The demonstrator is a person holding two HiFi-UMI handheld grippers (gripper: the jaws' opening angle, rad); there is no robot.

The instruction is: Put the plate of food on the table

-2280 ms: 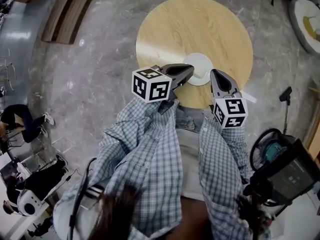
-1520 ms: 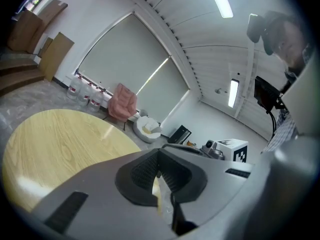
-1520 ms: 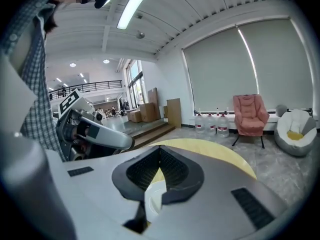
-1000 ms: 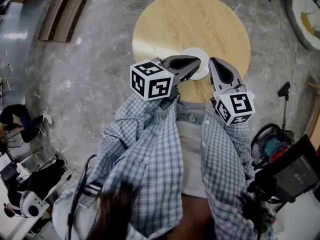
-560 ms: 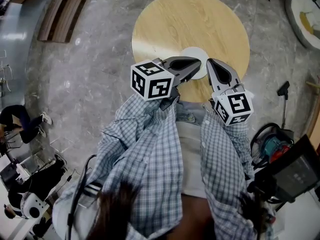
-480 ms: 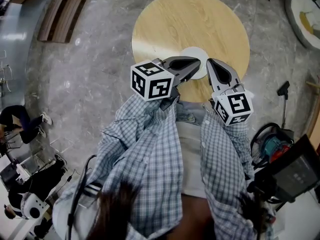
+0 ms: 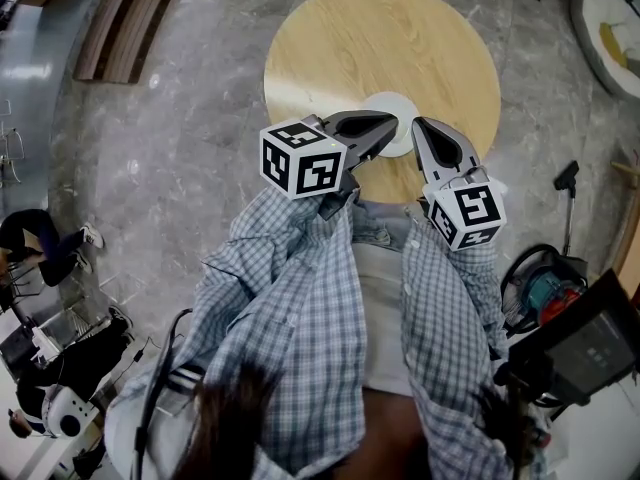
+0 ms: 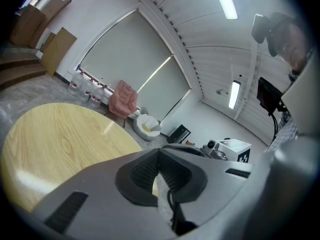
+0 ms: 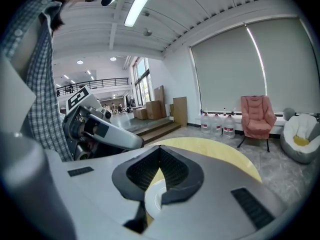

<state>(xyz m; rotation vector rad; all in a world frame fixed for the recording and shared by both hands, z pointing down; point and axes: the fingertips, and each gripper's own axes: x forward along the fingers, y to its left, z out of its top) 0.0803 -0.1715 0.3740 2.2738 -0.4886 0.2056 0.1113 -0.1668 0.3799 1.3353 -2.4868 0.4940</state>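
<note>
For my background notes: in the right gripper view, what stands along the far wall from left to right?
Cardboard boxes → water bottles → pink armchair → white cushion seat.

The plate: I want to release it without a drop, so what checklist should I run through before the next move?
1. Plate above the table, inside its edge: ok.
2. Left gripper clamped on the plate rim: ok, jaws closed on it.
3. Right gripper clamped on the opposite rim: ok, jaws closed on it.
4. Bare wood around the landing spot: ok, nothing else lies on the table.
5. Plate bottom resting on the tabletop: cannot tell, no view shows the gap beneath.
6. Food settled on the plate: cannot tell, the grippers cover most of it.
</note>
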